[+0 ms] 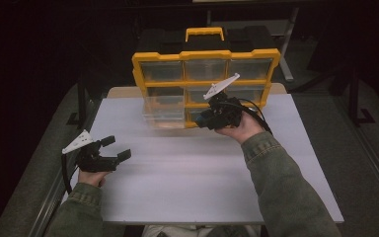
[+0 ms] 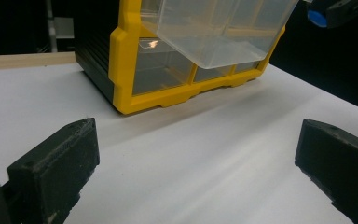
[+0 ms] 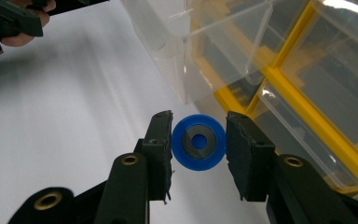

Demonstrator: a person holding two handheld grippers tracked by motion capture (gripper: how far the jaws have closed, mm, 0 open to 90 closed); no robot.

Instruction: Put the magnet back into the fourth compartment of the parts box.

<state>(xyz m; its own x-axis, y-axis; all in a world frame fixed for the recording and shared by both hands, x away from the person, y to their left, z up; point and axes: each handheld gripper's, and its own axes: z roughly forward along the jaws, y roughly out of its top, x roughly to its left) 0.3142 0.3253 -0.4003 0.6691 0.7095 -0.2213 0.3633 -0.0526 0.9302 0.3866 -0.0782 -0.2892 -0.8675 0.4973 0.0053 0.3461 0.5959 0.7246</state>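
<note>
A small blue wheel (image 3: 198,148) with a dark metal hub sat clamped between the jaws of the right gripper (image 3: 198,149), held in the air just in front of the organiser's lower drawers. A clear plastic drawer (image 3: 200,44) stood pulled well out of the yellow-framed organiser (image 1: 206,55), its open top close above and beside the wheel; in the high view the drawer (image 1: 164,111) hung out over the tabletop (image 1: 187,182) near the far edge, left of the right gripper (image 1: 212,117). Whether anything already lay in the drawer could not be told.

The left gripper (image 1: 113,149) rested near the tabletop's left edge, well apart from the organiser, its jaws spread wide and holding nothing.

Judged from this, the drawer was already drawn out and the wheel picked up. What remained was to carry the wheel over the drawer's rim, let it go inside, and probably push the drawer home.
</note>
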